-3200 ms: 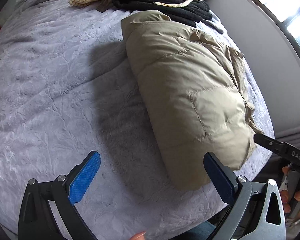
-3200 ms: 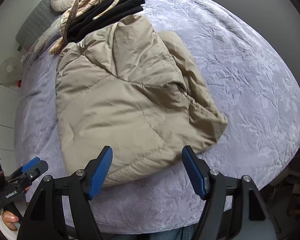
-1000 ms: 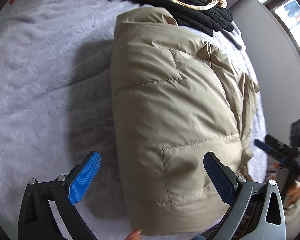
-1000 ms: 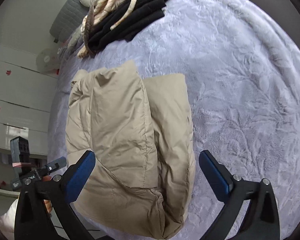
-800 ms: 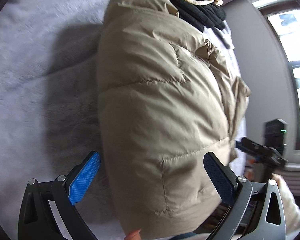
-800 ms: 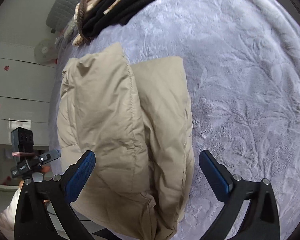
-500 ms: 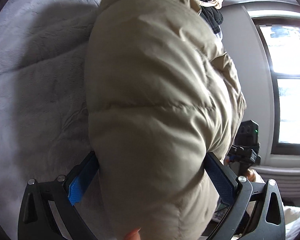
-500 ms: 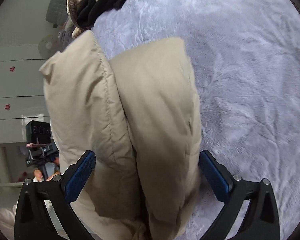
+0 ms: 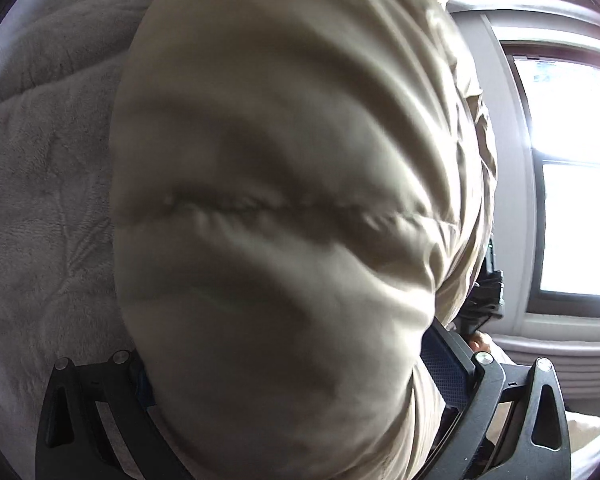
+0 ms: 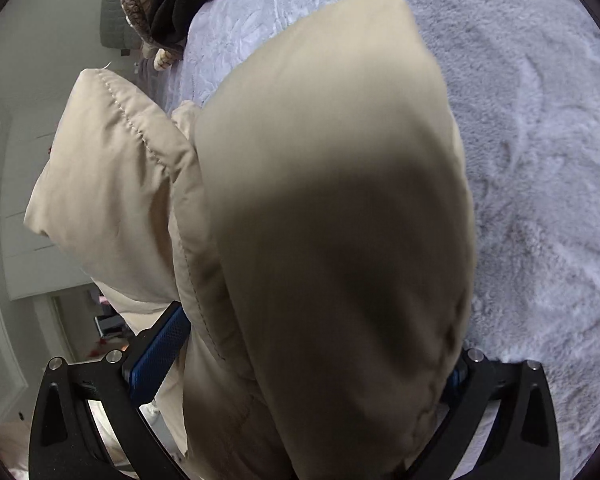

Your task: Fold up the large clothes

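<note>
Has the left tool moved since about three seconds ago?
Yes. The left tool has pushed forward across the grey bedspread onto the beige puffer jacket, whose end now sits between its fingers.

Puffer jacket (image 9: 292, 208): plain beige-tan, quilted with stitched seams in the same colour. Bed cover (image 10: 540, 128): pale lavender-grey, embossed with a leaf-like pattern. Left gripper (image 9: 292, 384) and right gripper (image 10: 300, 364): black frames fitted with blue textured pads. Piled clothes (image 10: 172, 4): black, with cream-and-brown striped pieces.
</note>
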`<control>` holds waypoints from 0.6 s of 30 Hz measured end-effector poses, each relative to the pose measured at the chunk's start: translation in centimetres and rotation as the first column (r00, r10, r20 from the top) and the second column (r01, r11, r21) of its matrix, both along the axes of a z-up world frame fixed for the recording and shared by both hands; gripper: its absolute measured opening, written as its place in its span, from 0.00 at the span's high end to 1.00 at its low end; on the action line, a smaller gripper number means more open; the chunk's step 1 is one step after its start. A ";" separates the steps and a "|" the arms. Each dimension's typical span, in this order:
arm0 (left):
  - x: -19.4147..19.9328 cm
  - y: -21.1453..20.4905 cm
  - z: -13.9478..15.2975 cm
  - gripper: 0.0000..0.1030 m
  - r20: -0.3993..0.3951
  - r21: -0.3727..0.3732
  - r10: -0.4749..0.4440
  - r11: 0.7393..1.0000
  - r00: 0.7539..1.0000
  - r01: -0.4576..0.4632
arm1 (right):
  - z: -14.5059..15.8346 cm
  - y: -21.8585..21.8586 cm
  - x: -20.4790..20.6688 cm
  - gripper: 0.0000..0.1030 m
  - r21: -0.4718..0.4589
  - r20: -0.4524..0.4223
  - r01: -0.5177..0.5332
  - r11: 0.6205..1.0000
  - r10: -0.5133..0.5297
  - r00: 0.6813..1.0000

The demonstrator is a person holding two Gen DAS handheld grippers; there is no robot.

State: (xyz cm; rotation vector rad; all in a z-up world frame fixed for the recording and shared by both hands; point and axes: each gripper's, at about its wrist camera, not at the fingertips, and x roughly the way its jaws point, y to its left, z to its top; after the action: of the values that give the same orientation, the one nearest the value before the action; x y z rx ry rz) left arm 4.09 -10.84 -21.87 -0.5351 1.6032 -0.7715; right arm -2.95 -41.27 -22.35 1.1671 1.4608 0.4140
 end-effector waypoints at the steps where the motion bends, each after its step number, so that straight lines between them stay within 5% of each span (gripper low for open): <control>1: -0.2 -0.2 0.7 0.04 0.029 0.024 0.001 1.000 1.000 -0.001 | 0.2 0.2 -0.2 0.12 0.005 0.002 0.003 1.000 -0.003 1.000; 6: -1.2 -0.9 4.2 0.19 0.136 0.074 -0.003 0.997 0.991 -0.008 | 2.2 0.3 -0.5 0.44 0.033 0.031 0.050 0.998 -0.051 0.998; 12: -1.6 0.4 8.4 0.20 0.226 0.054 -0.006 0.998 0.974 -0.006 | 5.7 2.6 0.1 0.45 0.038 0.091 0.052 0.998 -0.055 0.994; 18: -0.5 7.5 11.5 0.20 0.280 0.024 0.031 0.999 0.960 -0.039 | 8.6 9.6 3.6 0.45 0.032 0.162 0.035 0.999 -0.040 0.986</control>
State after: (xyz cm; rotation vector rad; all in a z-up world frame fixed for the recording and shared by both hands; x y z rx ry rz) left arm 3.61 -3.39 -10.38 -0.4117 1.3382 -0.7597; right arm 0.66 -31.71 -13.73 1.1543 1.2936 0.4946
